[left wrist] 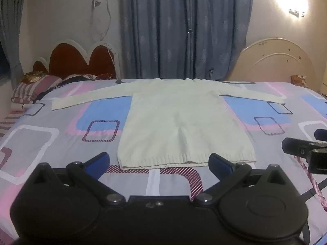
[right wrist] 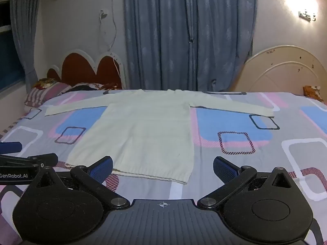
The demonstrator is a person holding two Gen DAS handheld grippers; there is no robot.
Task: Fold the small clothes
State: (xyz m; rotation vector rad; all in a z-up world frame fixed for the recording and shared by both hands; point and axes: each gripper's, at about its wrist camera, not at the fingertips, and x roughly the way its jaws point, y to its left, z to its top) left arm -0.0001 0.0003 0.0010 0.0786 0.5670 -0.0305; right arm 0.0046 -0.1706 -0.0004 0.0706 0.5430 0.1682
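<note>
Currently both tools, left tool (left wrist: 159, 161) and right tool (right wrist: 162, 166), gape wide, empty; sweater (left wrist: 179, 120) flat on bed (left wrist: 40, 143). Pinch sleeve cuffs first, fold inward evenly.

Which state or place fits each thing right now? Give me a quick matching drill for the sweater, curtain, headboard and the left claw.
1. cream knit sweater
2. blue-grey curtain
3. red scalloped headboard
4. left claw

a. hangs behind the bed
b. open, empty, near the hem
c. flat, sleeves spread
d. far left, behind pillows

Pairs: 1-c, 2-a, 3-d, 4-b
</note>
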